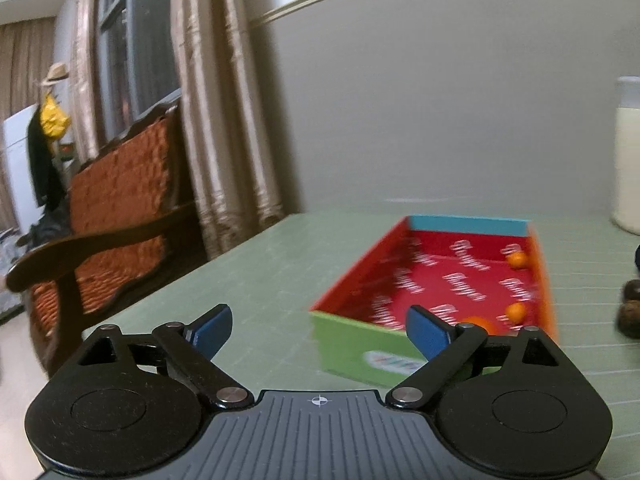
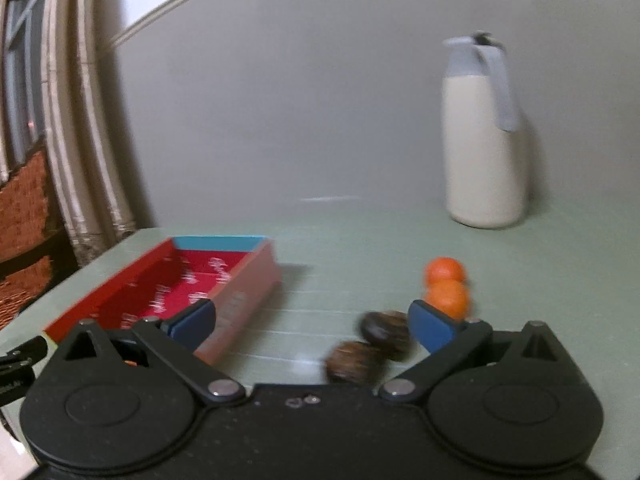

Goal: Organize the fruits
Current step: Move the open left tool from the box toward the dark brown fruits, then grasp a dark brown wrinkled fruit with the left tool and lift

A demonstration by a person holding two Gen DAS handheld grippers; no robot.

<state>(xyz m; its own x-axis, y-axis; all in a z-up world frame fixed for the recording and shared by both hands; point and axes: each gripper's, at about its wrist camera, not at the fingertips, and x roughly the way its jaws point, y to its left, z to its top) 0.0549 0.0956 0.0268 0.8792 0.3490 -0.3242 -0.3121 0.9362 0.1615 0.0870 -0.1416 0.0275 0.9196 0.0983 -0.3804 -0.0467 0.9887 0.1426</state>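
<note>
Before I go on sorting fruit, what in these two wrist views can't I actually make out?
- Left wrist view: the third orange fruit in the red box is half hidden by the left gripper finger.
- Left wrist view: dark fruits cut off by the right edge.
- Right wrist view: two dark fruits motion-blurred; kind unclear.
- Both views: box lettering blurred, unreadable.

Left tongs [image 1: 320,330] agape, empty; right tongs [image 2: 314,326] likewise
</note>
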